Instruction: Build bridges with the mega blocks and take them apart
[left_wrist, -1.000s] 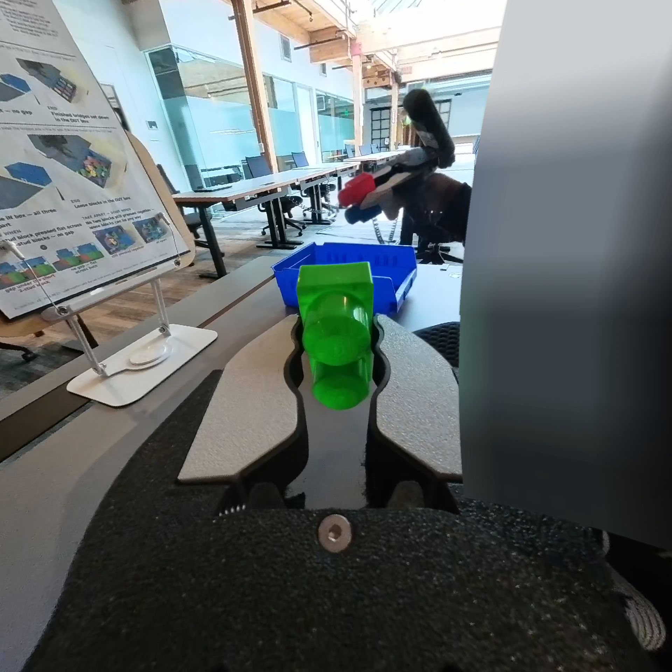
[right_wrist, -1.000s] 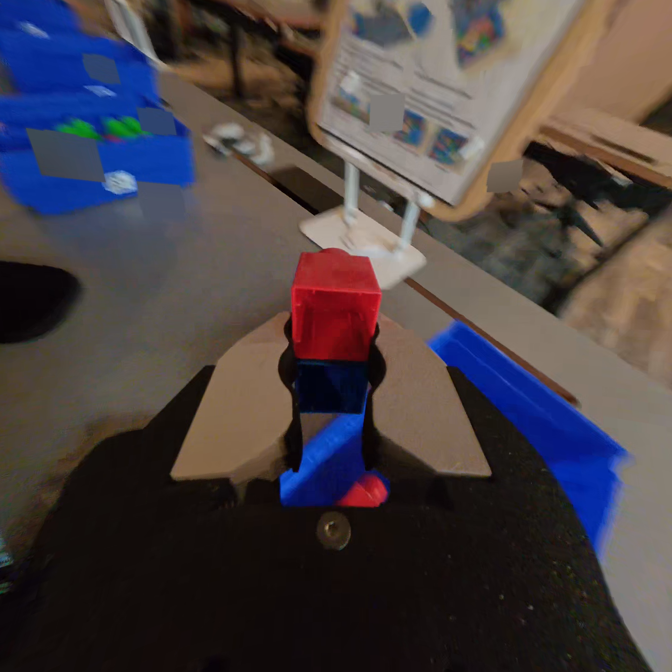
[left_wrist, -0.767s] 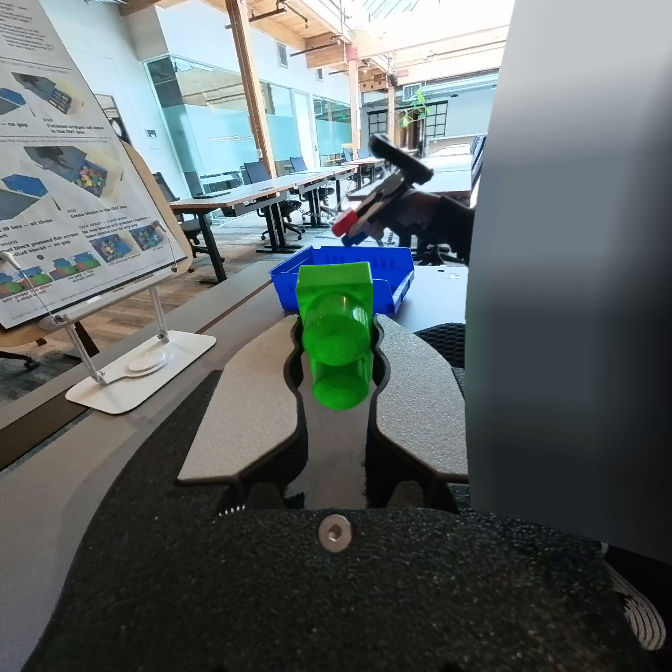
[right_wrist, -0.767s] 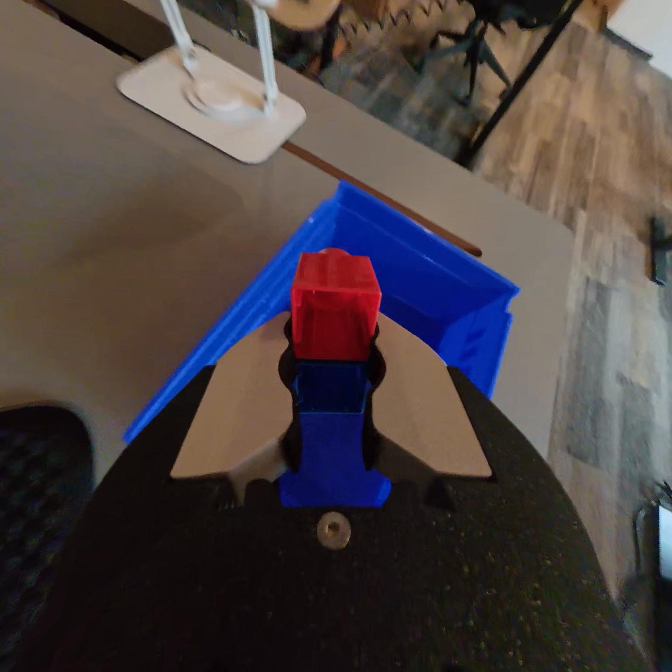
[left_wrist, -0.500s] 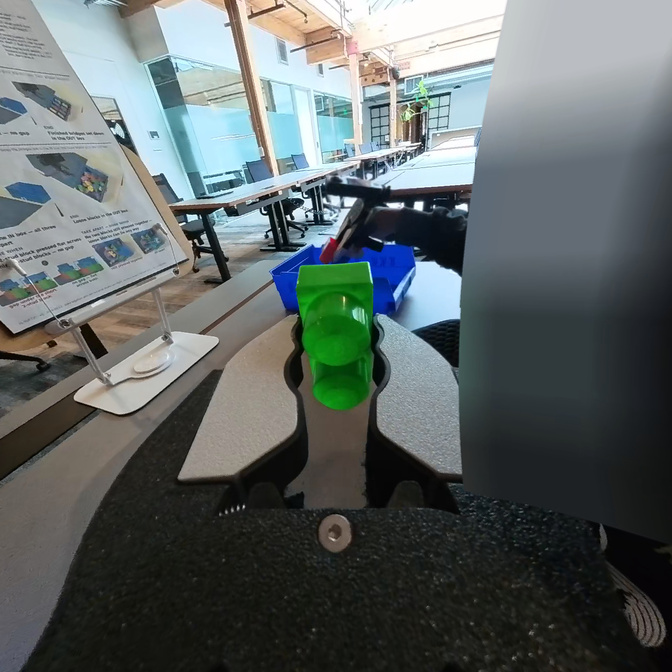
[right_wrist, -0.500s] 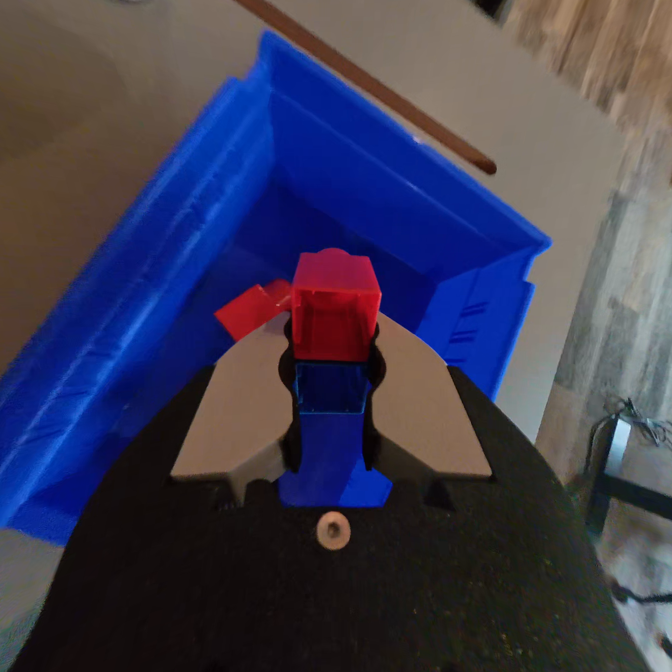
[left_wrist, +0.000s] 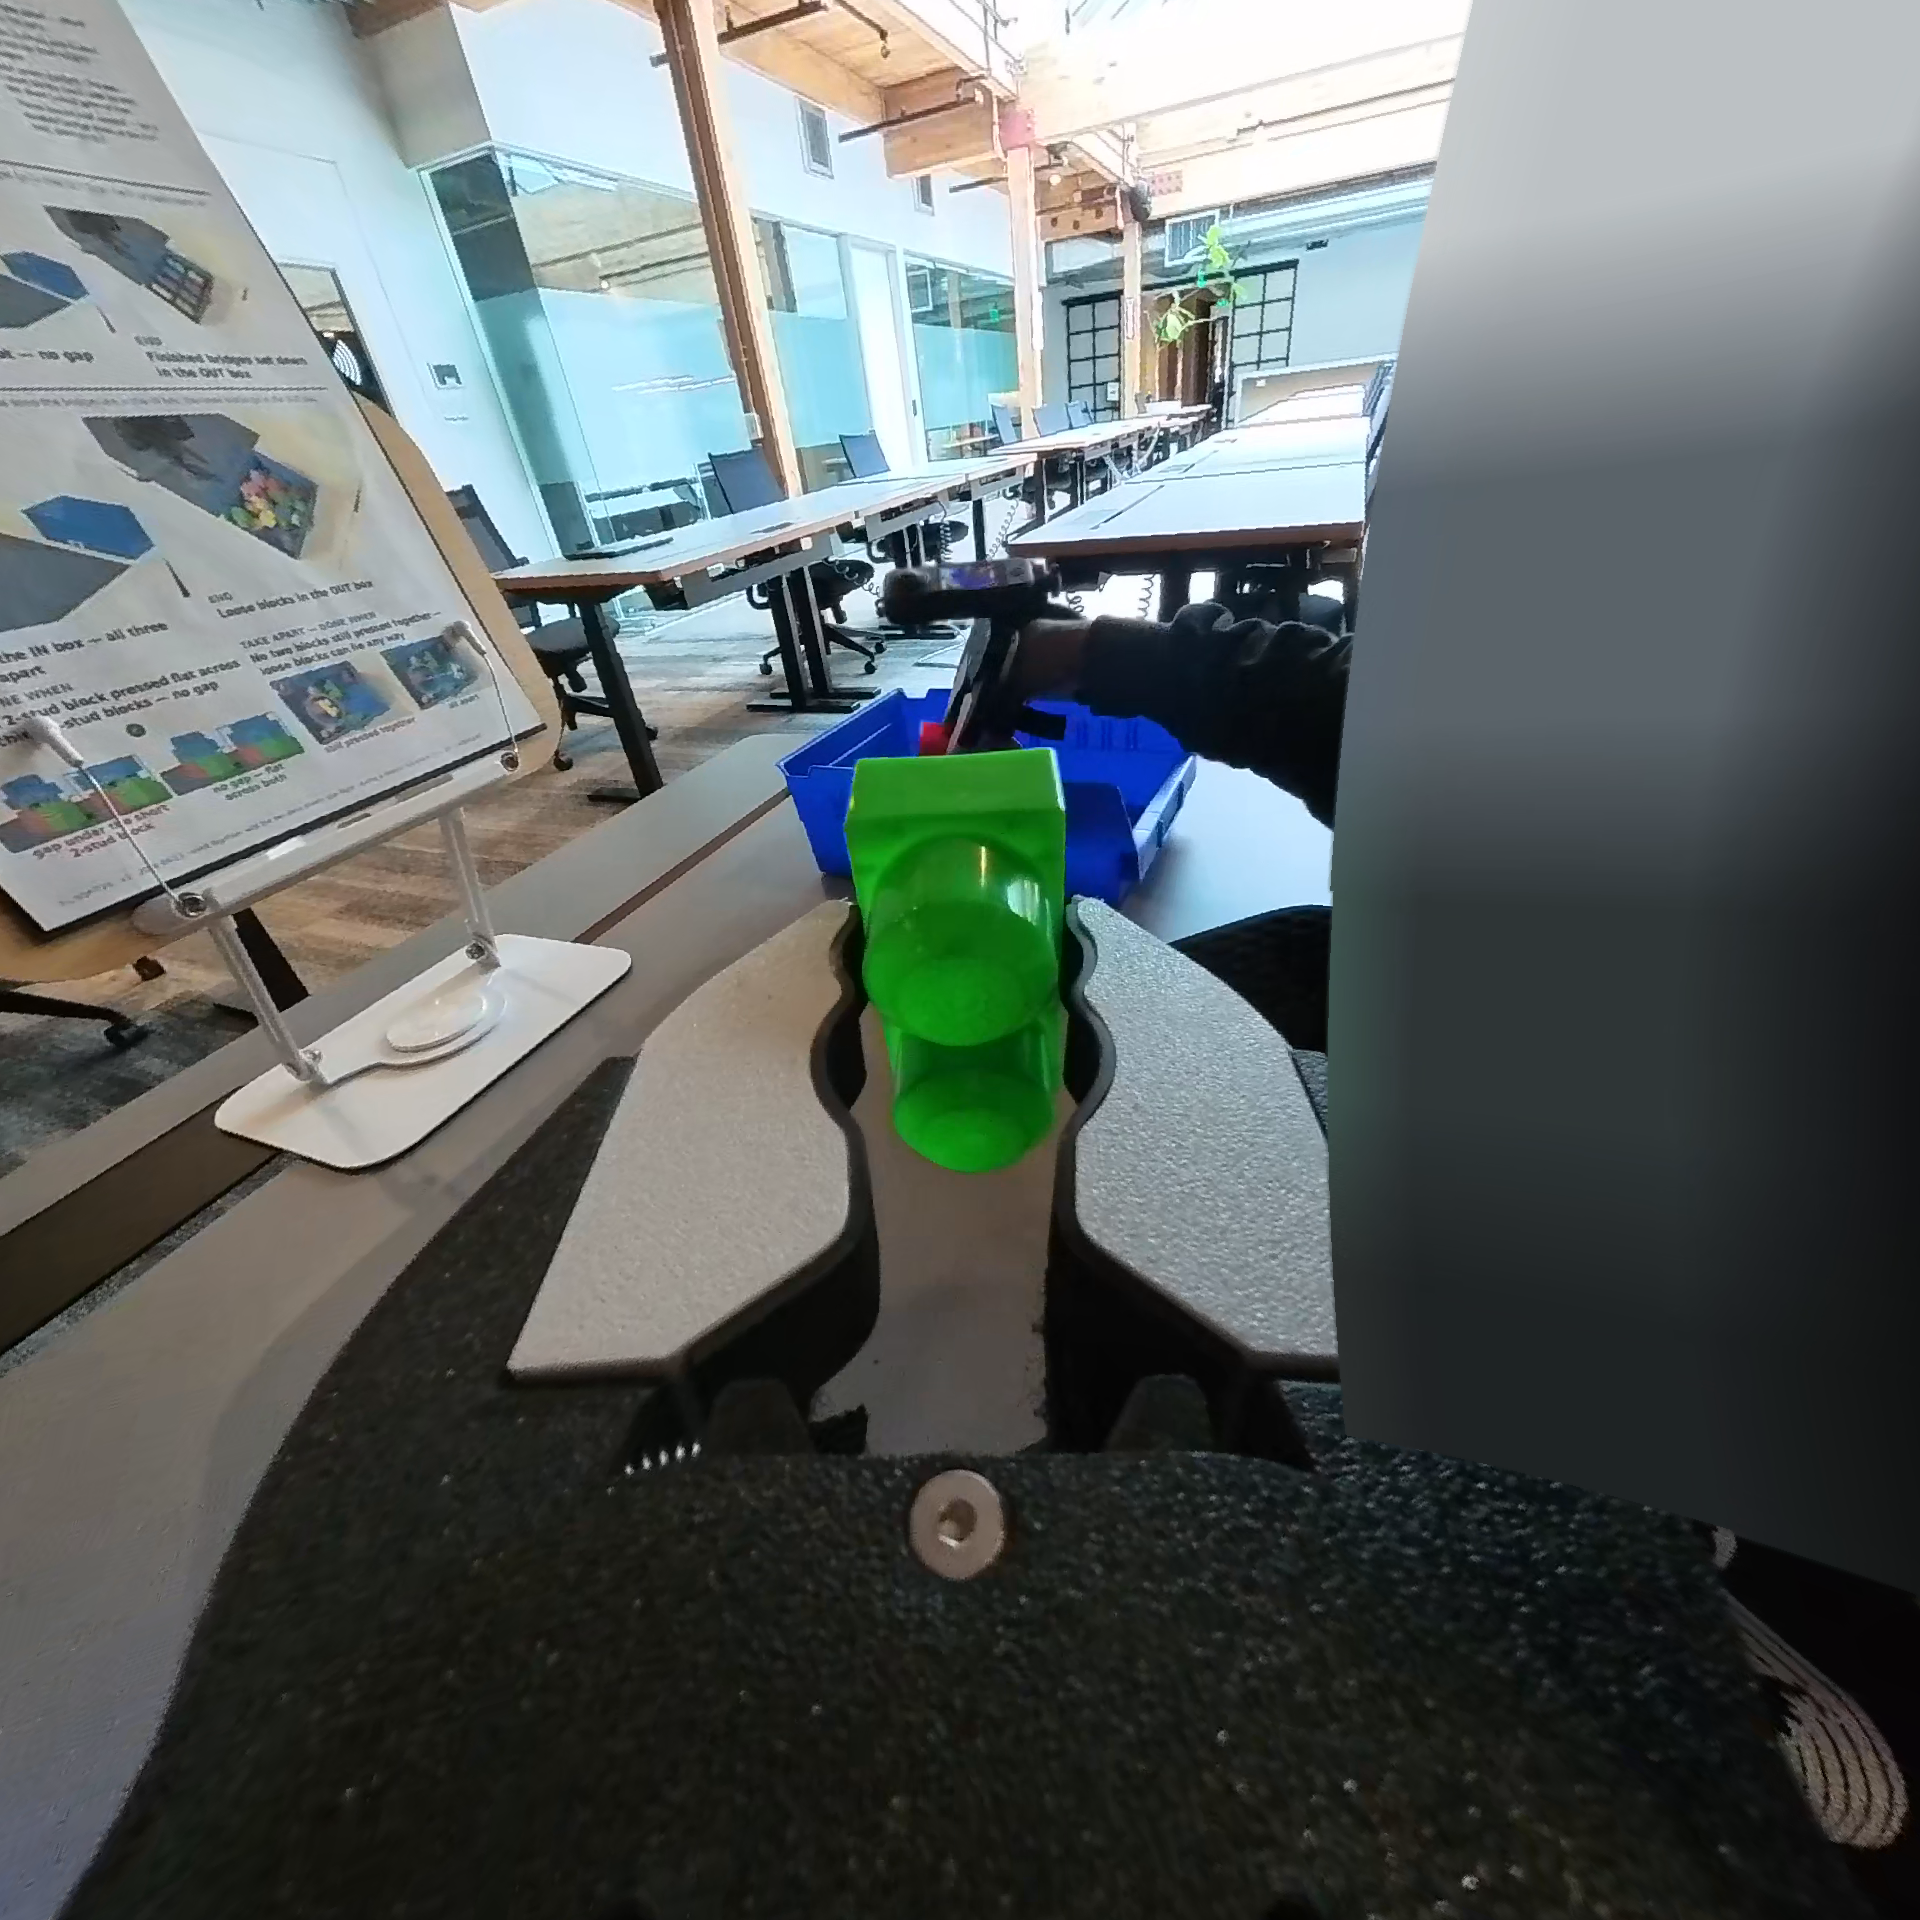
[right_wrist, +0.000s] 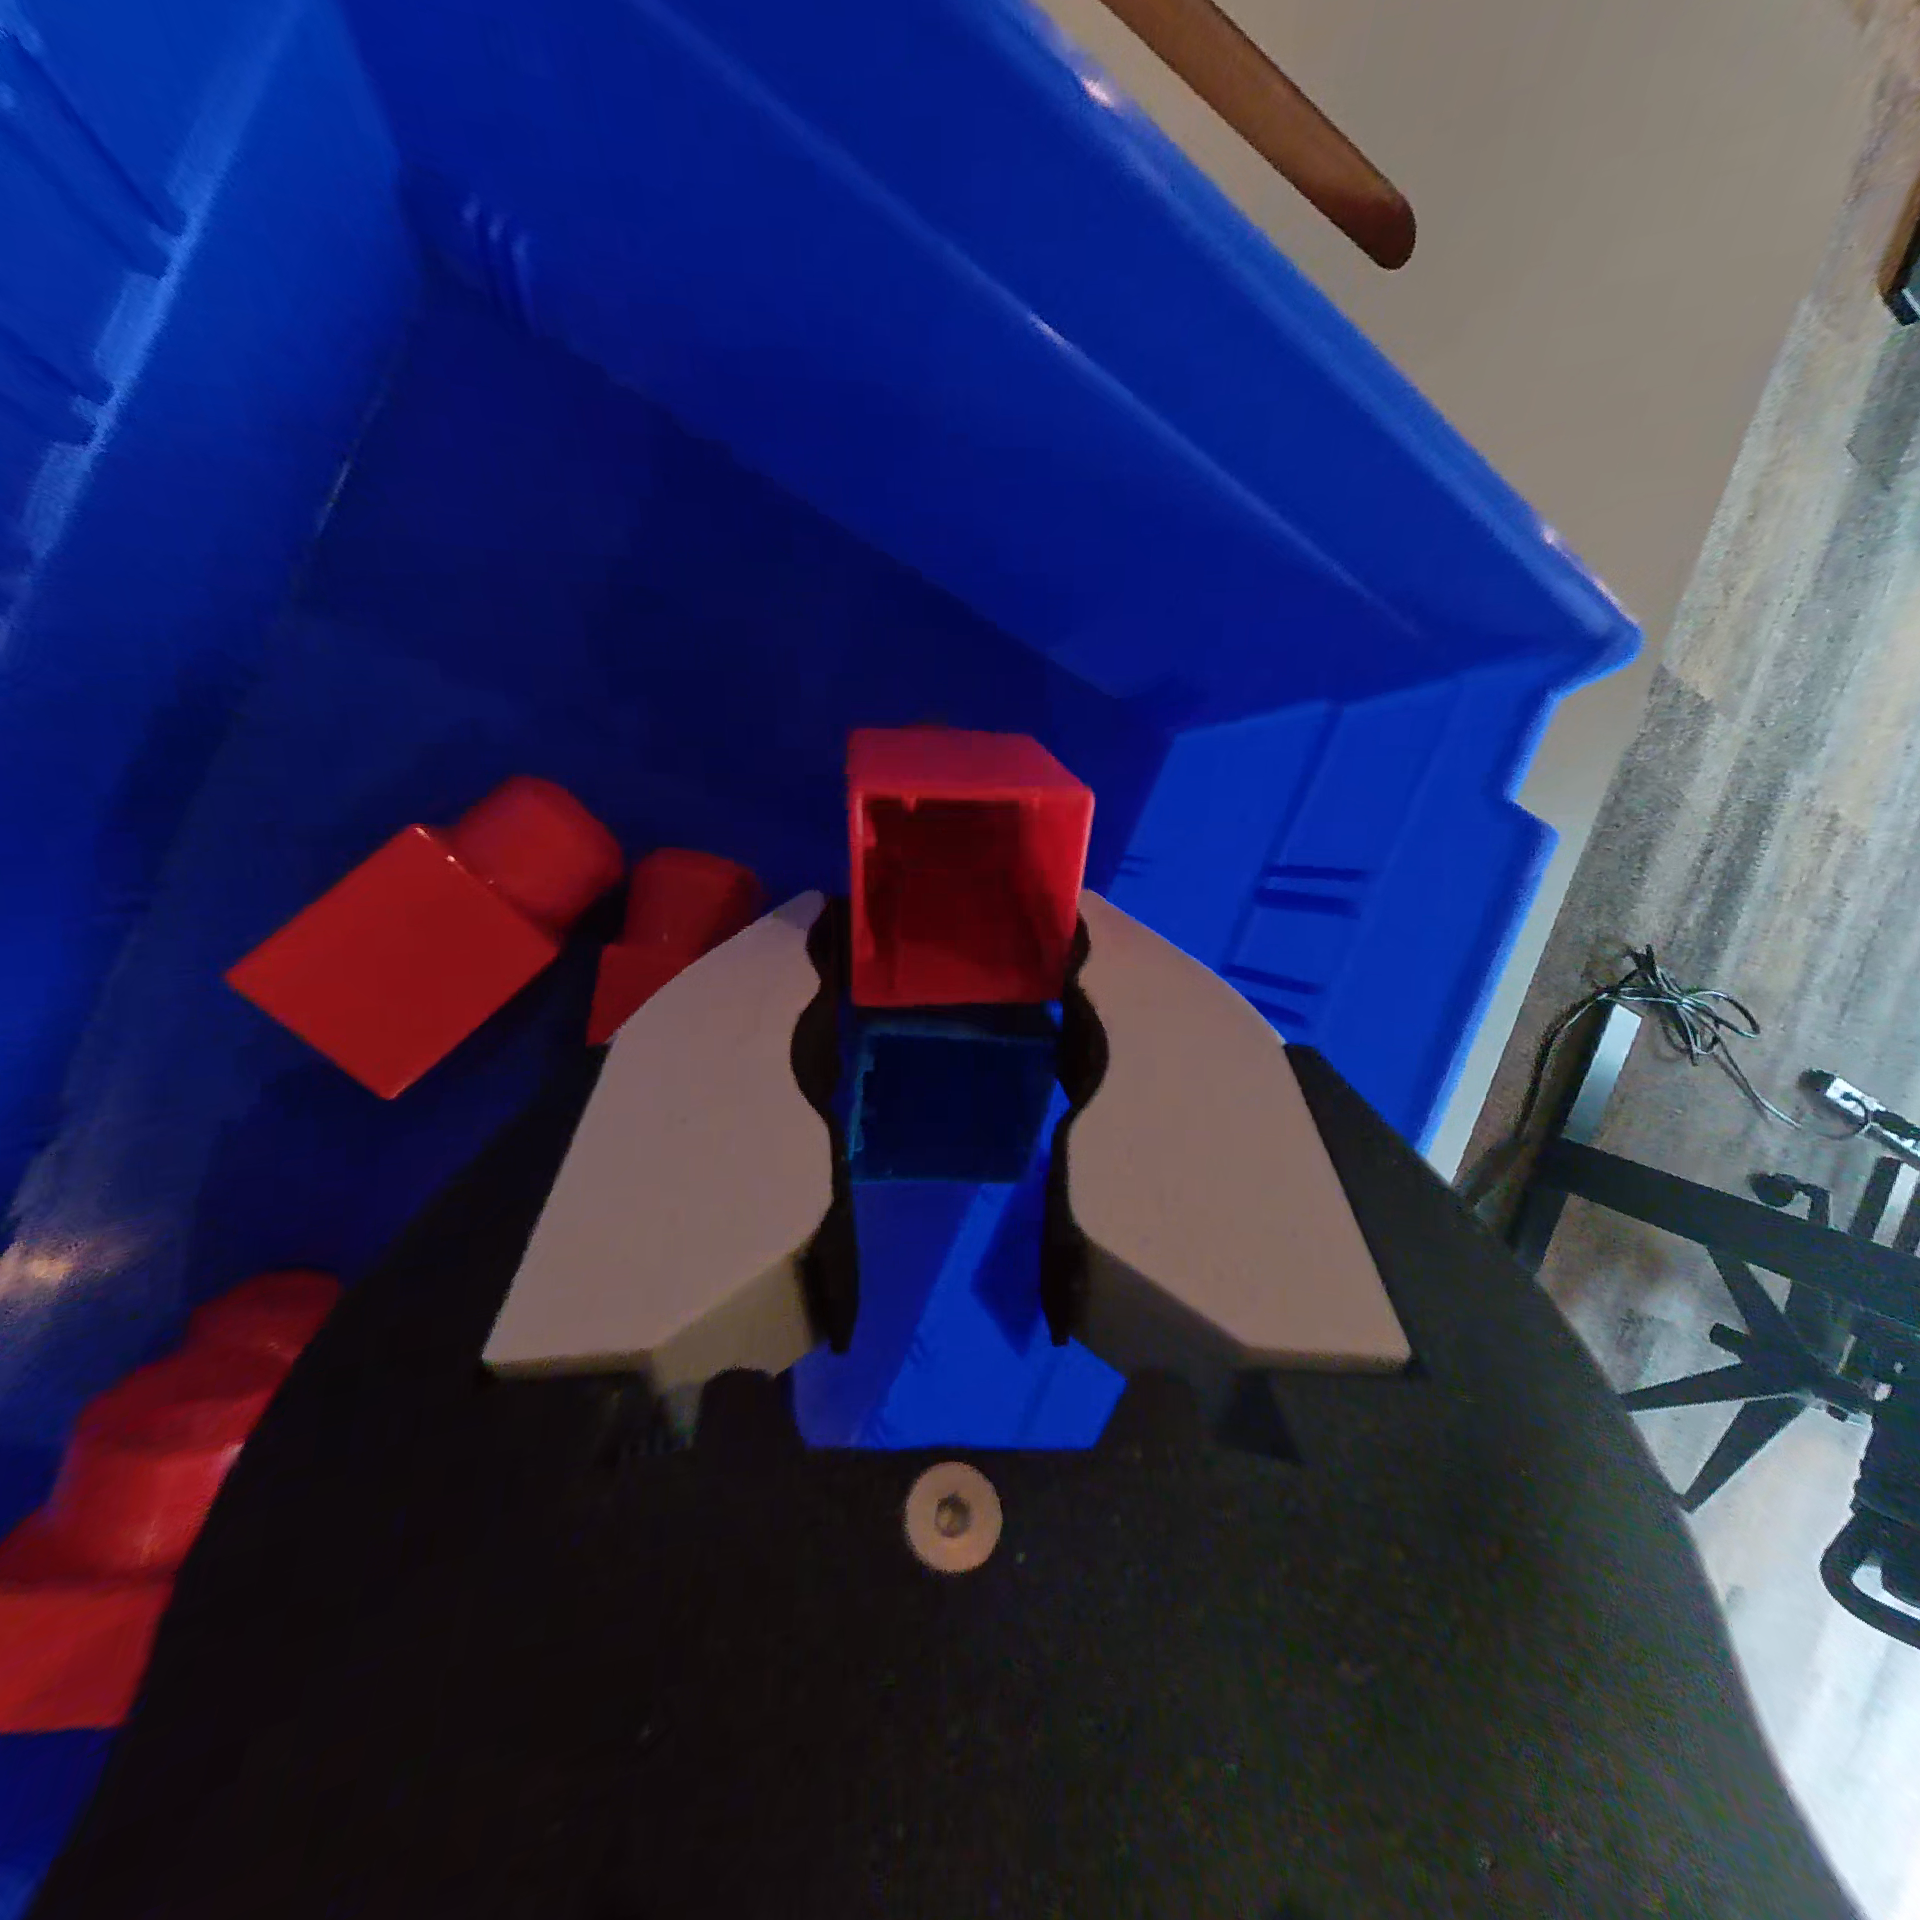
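My left gripper (left_wrist: 961, 920) is shut on a green mega block (left_wrist: 961, 966) and holds it above the grey table, studs towards the camera. My right gripper (right_wrist: 945, 920) is shut on a red block (right_wrist: 966, 862) joined to a blue block (right_wrist: 940, 1101). It reaches down inside the blue bin (right_wrist: 831, 364). Loose red blocks lie on the bin floor to its left: one (right_wrist: 416, 956), a second (right_wrist: 665, 925) partly hidden by my finger, and a third (right_wrist: 135, 1475) low at the left. In the left wrist view the right gripper (left_wrist: 971, 717) dips into the same blue bin (left_wrist: 821, 790).
An instruction sheet (left_wrist: 208, 520) stands on a white-based stand (left_wrist: 436, 1049) at the table's left edge. A person's dark sleeve (left_wrist: 1216, 675) reaches over the bin. A black mat (left_wrist: 1268, 966) lies right of my left gripper. A chair base (right_wrist: 1766, 1247) stands on the floor past the table. Across from one pair of fingers to the other is roughly 60 cm.
My right gripper has swung from above the table over the blue bin and gone down into it, still holding the red and blue blocks. My left gripper has stayed almost still.
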